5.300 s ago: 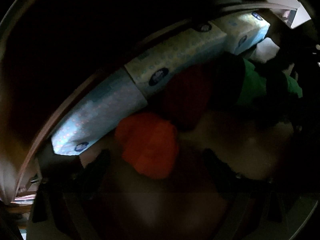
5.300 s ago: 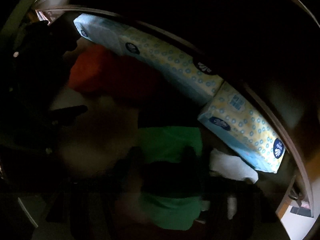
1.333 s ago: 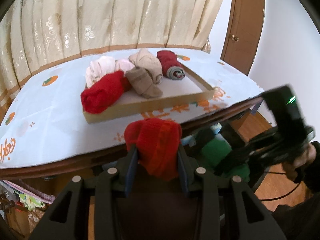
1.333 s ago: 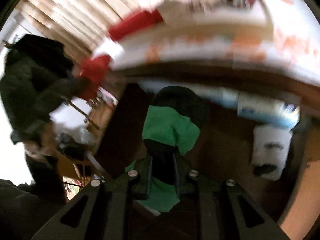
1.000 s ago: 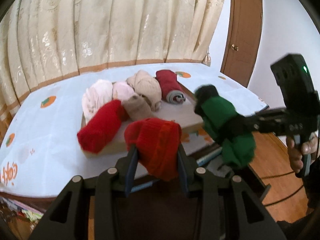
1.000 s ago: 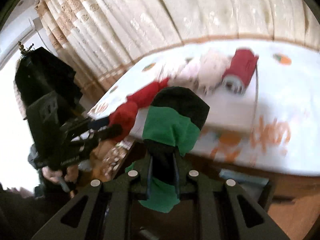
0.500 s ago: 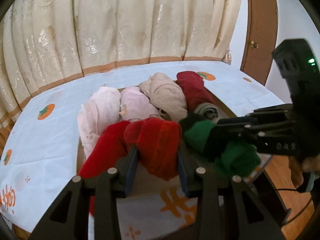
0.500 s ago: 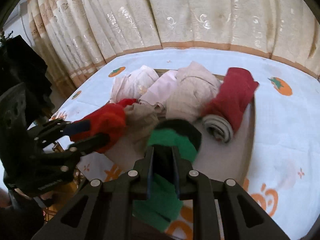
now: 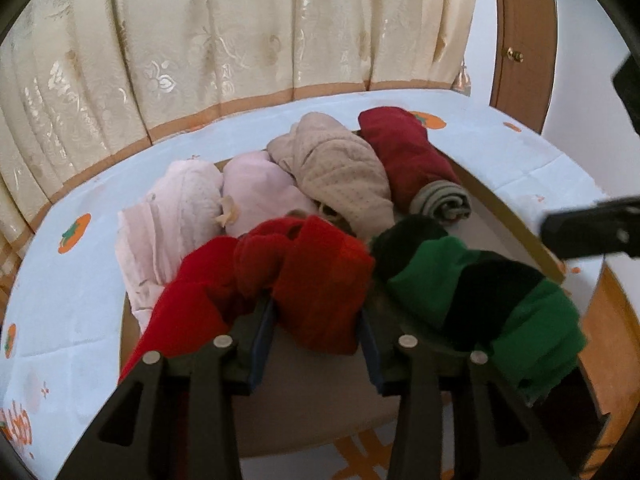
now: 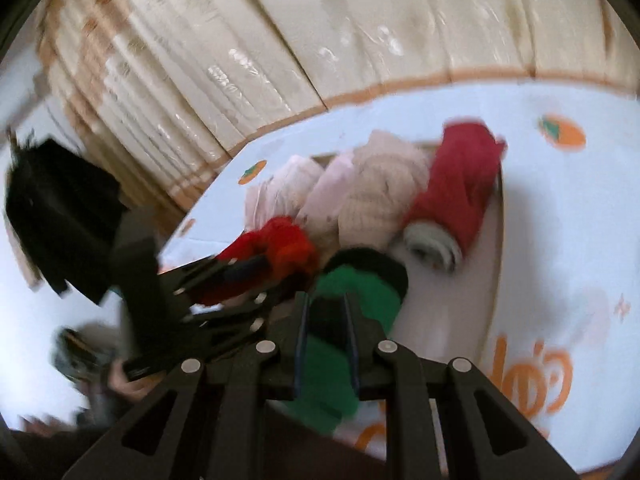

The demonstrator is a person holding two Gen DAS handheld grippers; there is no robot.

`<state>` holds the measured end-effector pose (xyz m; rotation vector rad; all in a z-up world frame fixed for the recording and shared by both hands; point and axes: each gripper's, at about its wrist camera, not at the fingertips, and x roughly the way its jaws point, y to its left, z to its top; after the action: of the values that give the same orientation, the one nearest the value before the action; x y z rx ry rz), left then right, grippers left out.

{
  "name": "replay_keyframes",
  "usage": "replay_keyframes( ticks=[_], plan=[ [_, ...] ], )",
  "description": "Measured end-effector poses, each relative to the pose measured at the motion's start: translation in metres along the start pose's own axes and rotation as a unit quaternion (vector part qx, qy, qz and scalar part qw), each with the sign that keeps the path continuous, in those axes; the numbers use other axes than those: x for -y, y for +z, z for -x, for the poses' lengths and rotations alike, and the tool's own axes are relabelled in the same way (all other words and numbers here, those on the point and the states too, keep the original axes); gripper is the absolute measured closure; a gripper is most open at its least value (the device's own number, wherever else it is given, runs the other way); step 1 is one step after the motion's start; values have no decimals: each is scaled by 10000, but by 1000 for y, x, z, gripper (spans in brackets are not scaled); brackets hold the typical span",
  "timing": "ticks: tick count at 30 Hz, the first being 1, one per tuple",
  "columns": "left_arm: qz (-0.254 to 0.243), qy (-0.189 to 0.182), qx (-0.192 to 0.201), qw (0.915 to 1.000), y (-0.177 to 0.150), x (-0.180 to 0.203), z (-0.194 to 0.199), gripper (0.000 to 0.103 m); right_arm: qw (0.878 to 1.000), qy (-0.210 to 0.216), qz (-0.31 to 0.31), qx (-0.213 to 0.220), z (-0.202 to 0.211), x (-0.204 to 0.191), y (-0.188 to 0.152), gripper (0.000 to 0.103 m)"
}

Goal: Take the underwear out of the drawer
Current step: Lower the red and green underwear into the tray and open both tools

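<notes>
My left gripper (image 9: 318, 312) has an orange-red underwear roll (image 9: 320, 280) between its fingers, low over the front of a cardboard tray (image 9: 516, 224). Its jaws are opening, and the pads still touch the roll. Right beside it lies a green-and-black roll (image 9: 460, 280). My right gripper (image 10: 326, 312) is shut on that green-and-black roll (image 10: 360, 292) at the tray's front. The right wrist view is blurred; there the left gripper (image 10: 256, 276) with the orange-red roll (image 10: 288, 244) comes in from the left.
The tray holds another red roll (image 9: 188, 292), two pale pink rolls (image 9: 180, 208), a beige one (image 9: 340, 168) and a dark red one (image 9: 404, 152). It sits on a white tablecloth (image 9: 72, 280) with orange prints. Curtains (image 9: 240, 40) hang behind; a door (image 9: 520, 40) is at right.
Both grippers left the dark drawer with their rolls, rose over the table and came down into the tray's front. The left jaws stand slightly wider than half a second ago.
</notes>
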<state>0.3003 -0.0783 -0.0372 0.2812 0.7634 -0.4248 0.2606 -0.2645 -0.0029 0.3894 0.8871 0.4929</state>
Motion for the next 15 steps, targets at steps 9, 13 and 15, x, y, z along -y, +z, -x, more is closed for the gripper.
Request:
replay_keyframes(
  ticks=[9, 13, 15],
  plan=[
    [-110, 208, -33, 9997, -7, 7, 13, 40, 9991, -152, 344, -213, -9, -17, -27, 84],
    [178, 11, 286, 9994, -12, -6, 40, 20, 9984, -316, 371, -284, -29, -15, -16, 84],
    [112, 205, 310, 9992, -15, -9, 45, 19, 9985, -337, 336, -276, -39, -11, -10, 84]
  ],
)
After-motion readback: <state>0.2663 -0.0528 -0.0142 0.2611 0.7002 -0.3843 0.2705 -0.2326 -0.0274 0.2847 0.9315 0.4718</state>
